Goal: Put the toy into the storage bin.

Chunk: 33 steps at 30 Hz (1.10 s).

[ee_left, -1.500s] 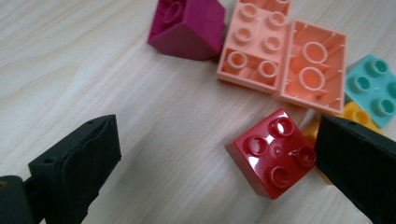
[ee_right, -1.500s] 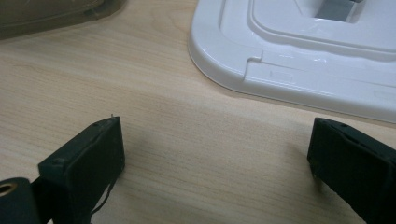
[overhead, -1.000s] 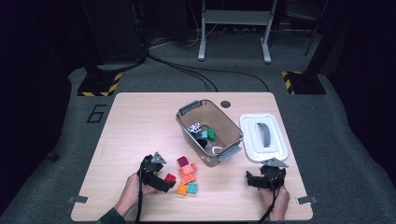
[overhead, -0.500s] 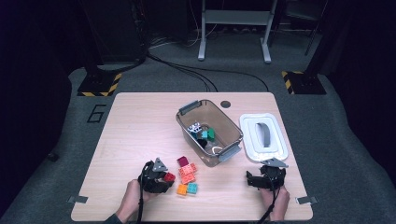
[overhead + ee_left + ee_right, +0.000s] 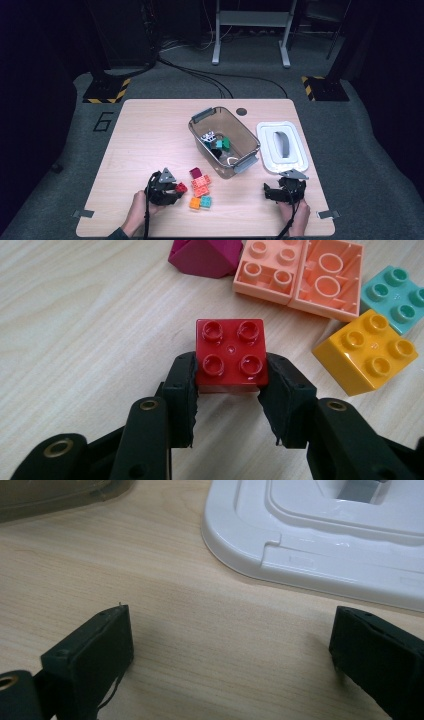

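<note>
Since a second ago the left gripper has just closed — now clamping the red brick — while the right gripper gapes.

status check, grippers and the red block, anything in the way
Left gripper just closed, shut on red block. Right gripper open beside white lid. Bin open; other blocks along the path.
</note>
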Each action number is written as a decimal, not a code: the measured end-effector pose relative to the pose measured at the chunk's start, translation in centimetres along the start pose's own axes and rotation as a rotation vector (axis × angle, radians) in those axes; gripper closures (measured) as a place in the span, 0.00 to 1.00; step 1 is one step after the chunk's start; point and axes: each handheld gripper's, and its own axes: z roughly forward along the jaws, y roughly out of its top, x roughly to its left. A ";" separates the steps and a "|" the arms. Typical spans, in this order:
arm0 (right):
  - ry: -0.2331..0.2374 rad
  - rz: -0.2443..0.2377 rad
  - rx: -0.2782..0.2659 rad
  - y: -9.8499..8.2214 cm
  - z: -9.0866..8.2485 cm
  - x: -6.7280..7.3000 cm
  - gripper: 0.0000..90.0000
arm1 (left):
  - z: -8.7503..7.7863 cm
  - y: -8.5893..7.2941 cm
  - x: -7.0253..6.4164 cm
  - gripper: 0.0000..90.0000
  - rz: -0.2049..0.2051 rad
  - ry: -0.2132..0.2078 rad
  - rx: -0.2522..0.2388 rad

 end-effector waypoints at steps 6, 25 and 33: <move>0.000 -0.001 0.000 0.0 0.0 0.0 0.03 | -0.8 0.8 0.9 0.66 0.008 -0.004 0.010; 0.000 0.000 0.000 0.0 0.0 0.0 0.03 | -3.5 4.7 3.2 0.65 0.039 0.008 0.021; 0.000 -0.001 0.000 0.0 0.0 0.0 0.03 | -4.2 6.4 4.6 0.65 0.038 0.004 0.031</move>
